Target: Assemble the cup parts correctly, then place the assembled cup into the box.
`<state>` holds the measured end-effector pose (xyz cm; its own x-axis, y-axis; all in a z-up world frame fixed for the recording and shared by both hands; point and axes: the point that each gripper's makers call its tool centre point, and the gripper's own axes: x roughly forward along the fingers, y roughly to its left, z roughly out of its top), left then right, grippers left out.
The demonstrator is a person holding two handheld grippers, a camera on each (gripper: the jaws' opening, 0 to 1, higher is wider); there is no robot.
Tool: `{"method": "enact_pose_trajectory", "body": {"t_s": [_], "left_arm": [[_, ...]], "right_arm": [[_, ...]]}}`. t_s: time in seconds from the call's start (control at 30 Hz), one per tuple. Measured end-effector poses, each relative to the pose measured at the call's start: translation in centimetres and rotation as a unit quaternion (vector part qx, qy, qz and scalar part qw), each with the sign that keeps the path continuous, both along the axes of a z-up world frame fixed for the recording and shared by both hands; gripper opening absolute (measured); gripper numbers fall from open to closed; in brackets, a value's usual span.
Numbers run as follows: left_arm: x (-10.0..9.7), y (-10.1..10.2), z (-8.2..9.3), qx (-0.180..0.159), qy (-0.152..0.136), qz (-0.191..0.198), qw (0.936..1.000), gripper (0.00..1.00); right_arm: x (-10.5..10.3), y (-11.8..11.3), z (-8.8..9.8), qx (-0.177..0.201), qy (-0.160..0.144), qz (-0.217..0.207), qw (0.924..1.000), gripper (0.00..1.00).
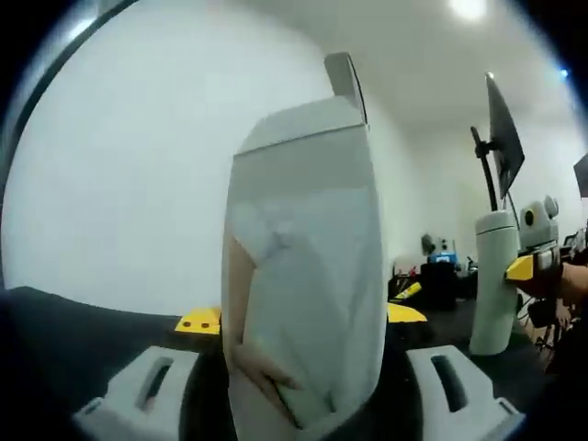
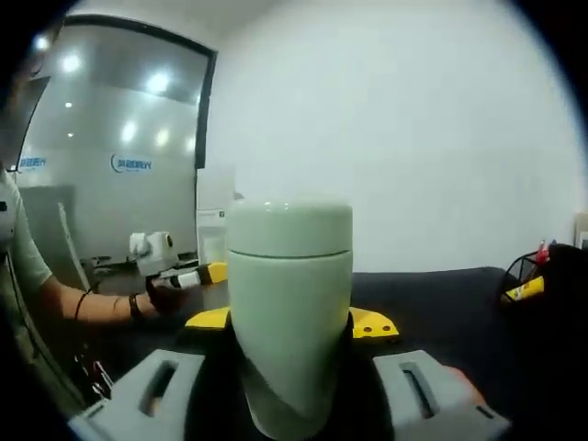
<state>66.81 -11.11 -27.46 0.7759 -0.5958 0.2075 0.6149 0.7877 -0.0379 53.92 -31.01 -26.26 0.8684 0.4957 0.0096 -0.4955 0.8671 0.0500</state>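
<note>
Left tongs [image 1: 299,390] grip box [image 1: 303,266] — right tongs [image 2: 292,390] grip cup [image 2: 289,294].

Two claw cameras, each low over the black desk [image 1: 83,322] and facing the other

My left gripper view looks along its jaws at a white box [image 1: 303,266] pressed close to the lens; my right gripper view looks likewise at a pale green cup [image 2: 289,303]. They share that cup [image 1: 494,280], seen far right from the left, the left claw [image 2: 207,274] and the white wall [image 2: 395,119].
</note>
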Motion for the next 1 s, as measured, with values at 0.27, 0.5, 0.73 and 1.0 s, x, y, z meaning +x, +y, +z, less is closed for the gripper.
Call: {"method": "enact_pose_trajectory", "body": {"t_s": [0.27, 0.5, 0.73, 1.0], "left_arm": [[-0.1, -0.2, -2.6, 0.023, 0.001, 0.001, 0.9997, 0.59], [-0.1, -0.4, -3.6, 0.036, 0.014, -0.009, 0.9992, 0.59], [-0.8, -0.7, -4.2, 0.028, 0.047, -0.039, 0.9977, 0.64], [-3.4, -1.2, -3.8, 0.059, 0.048, -0.154, 0.9851, 0.96]], "right_arm": [[3.5, -1.3, -1.8, 0.008, -0.011, -0.039, 0.9992, 0.43], [4.1, -0.9, -4.2, -0.010, -0.007, -0.051, 0.9986, 0.43], [4.0, -0.7, -4.1, -0.025, -0.010, -0.050, 0.9984, 0.43], [4.2, -0.7, -4.2, -0.023, -0.005, -0.046, 0.9987, 0.43]]}}
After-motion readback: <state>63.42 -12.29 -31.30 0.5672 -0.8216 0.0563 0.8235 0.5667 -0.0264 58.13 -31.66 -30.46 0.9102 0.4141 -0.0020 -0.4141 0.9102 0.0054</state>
